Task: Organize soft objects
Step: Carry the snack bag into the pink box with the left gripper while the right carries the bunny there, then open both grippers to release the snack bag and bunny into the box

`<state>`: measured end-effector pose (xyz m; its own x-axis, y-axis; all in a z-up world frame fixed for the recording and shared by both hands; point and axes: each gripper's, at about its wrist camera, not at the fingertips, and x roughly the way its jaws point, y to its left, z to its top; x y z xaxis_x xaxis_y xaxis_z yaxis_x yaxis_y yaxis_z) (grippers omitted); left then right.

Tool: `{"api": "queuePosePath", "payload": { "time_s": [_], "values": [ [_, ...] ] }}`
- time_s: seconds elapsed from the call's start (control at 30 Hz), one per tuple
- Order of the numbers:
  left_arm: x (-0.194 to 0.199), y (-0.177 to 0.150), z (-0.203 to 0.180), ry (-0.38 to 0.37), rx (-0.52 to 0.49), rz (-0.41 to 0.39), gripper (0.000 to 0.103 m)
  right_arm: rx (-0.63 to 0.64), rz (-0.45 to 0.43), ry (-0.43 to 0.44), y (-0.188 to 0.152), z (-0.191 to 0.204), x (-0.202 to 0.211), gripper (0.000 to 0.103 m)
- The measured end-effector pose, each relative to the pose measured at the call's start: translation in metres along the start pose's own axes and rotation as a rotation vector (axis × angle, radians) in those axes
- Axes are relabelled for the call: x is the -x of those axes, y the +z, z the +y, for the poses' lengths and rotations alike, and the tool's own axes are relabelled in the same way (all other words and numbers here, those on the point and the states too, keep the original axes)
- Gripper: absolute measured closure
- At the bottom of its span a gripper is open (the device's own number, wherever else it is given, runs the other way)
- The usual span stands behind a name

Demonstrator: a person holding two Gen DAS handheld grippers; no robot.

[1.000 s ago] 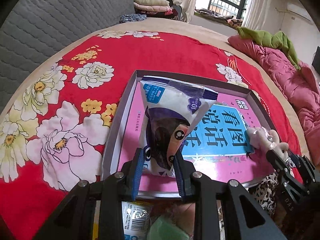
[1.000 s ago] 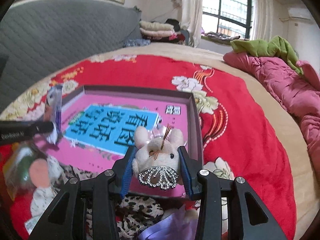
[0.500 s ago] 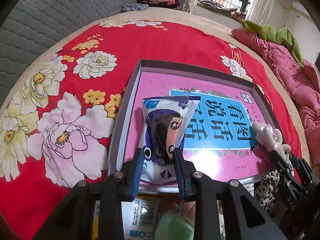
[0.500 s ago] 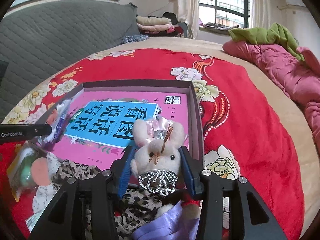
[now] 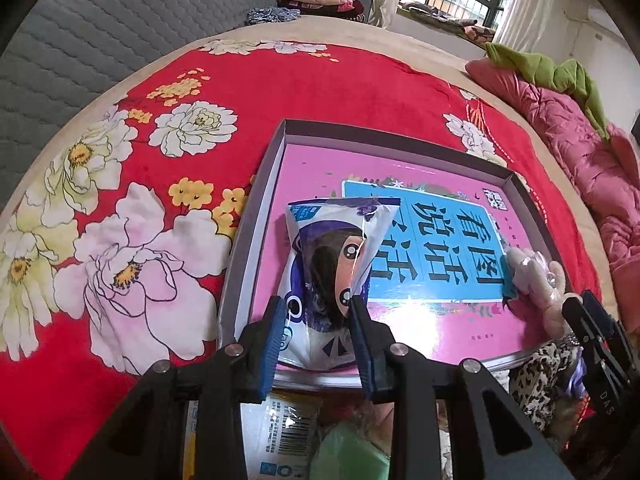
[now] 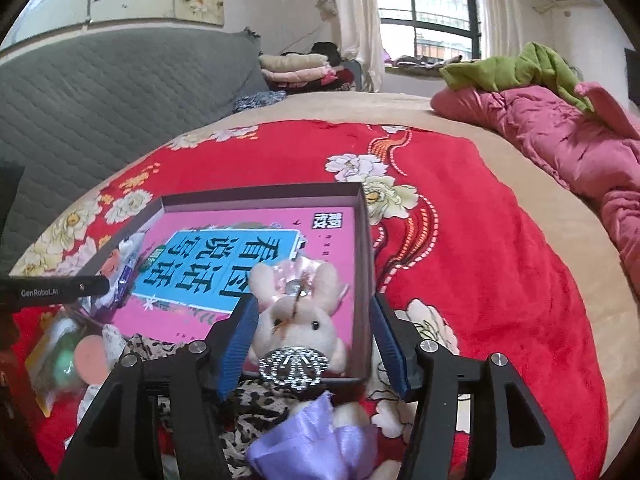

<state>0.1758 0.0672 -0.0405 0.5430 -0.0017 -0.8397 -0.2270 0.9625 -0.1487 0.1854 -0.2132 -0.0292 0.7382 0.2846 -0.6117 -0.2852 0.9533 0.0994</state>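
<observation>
Pointing steeply down, left gripper (image 5: 318, 320) pinches the packet (image 5: 332, 272).

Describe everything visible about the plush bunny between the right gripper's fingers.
The plush bunny is pale pink and fuzzy, with two ears, dark bead eyes, a pink bow, a rhinestone collar and a purple satin skirt. It lies half over the grey box's near wall, head inside. The right gripper, jaws just opening, straddles it without pinching.

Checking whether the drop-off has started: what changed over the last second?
The right gripper has just been opening, releasing the plush bunny at the box's near edge. The packaged toy tipped flat onto the book; the left gripper's grip eased slightly.
</observation>
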Motion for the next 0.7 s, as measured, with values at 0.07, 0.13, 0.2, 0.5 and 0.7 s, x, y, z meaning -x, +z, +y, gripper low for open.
{"api": "queuePosePath", "payload": {
  "time_s": [0.07, 0.13, 0.2, 0.5, 0.7],
  "values": [
    [-0.0007, -0.0008, 0.0023, -0.016, 0.012, 0.001, 0.069, -0.015, 0.0, -0.001, 0.001, -0.0032, 0.0007, 0.042],
    [-0.0006, -0.0011, 0.0034, -0.019, 0.014, -0.002, 0.069, -0.019, -0.003, -0.005, 0.0014, -0.0046, 0.0015, 0.042],
    [-0.0004, -0.0011, 0.0041, -0.024, 0.018, 0.001, 0.069, -0.02, -0.008, -0.008, 0.0017, -0.0053, 0.0023, 0.041],
    [0.0014, -0.0028, 0.0046, -0.068, 0.026, -0.004, 0.067, -0.027, -0.019, -0.005, 0.0018, -0.0068, 0.0062, 0.04],
    [0.0029, -0.0036, 0.0052, -0.071, 0.031, -0.01, 0.064, -0.047, -0.024, 0.002, 0.0013, -0.0103, 0.0098, 0.037]
  ]
}}
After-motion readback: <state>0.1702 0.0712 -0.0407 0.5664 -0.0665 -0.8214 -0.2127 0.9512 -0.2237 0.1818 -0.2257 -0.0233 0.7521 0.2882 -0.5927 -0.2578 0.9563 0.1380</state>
